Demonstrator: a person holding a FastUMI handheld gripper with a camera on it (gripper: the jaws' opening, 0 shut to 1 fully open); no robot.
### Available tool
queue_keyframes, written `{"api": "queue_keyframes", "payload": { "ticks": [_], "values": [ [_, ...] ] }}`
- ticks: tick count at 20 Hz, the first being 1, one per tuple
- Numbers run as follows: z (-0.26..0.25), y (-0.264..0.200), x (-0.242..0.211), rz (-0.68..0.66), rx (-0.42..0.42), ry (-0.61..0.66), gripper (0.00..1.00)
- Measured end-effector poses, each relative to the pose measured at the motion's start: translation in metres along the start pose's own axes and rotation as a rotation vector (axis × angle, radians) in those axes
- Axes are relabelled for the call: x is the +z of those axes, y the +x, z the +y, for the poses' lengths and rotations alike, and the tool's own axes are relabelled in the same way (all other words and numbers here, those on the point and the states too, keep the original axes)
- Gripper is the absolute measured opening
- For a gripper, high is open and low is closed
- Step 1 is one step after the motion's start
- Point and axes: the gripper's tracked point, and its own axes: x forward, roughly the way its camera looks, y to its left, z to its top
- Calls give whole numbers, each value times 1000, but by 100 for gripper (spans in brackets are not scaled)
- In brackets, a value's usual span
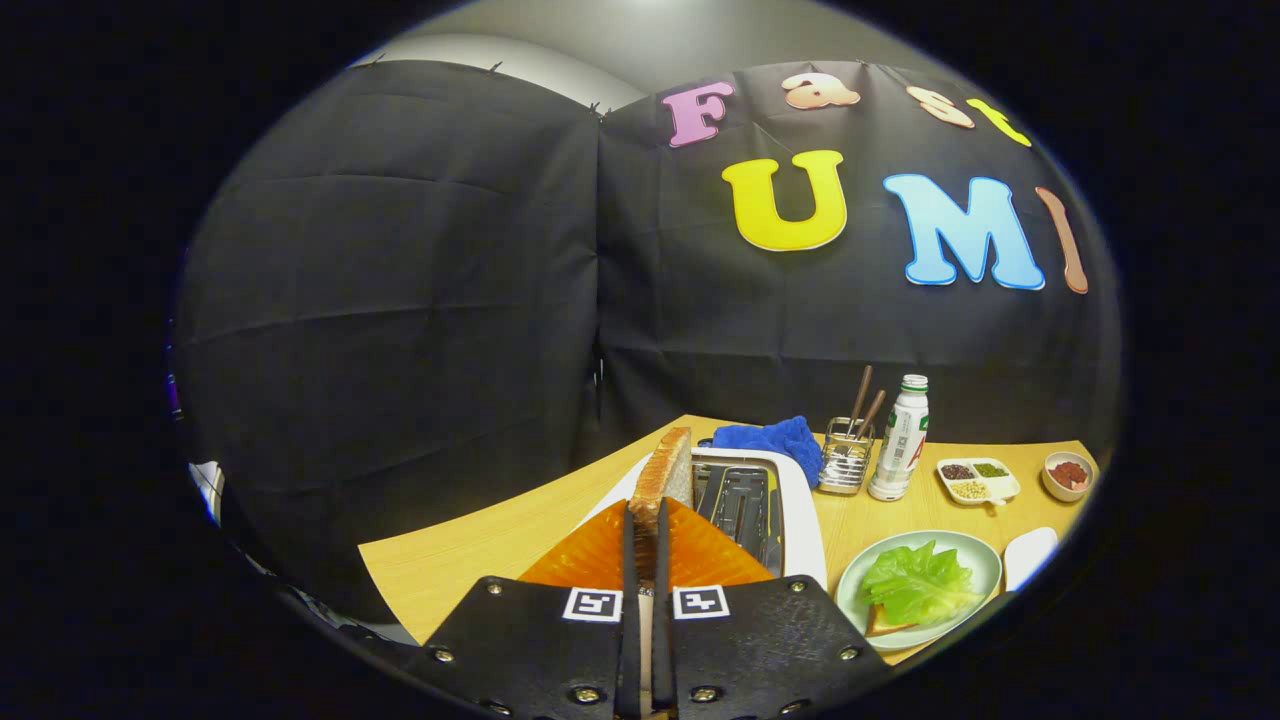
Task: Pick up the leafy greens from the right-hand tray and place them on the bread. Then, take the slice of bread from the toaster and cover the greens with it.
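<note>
Gripper view: claw (645,520) pinches bread slice (668,470) edgewise.

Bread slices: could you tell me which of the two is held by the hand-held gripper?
The toasted bread slice pinched upright in the hand-held gripper, above the white toaster; the other lies under lettuce.

One toaster, one slice raised, one plate dressed.
On the table: one toaster (765,500), one bread slice (668,473) gripped by one gripper (646,520), one plate (985,570) at three o'clock, one bottle (900,440), two chopsticks (862,398).
</note>
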Motion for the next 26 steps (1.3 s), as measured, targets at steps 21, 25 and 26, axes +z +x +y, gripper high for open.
{"api": "queue_keyframes", "payload": {
  "ticks": [21,25,26],
  "values": [
    [-52,-39,95,-151,3,70,4],
    [-89,-59,98,-163,-36,71,4],
    [-100,-63,96,-166,-58,64,4]
  ]
}}
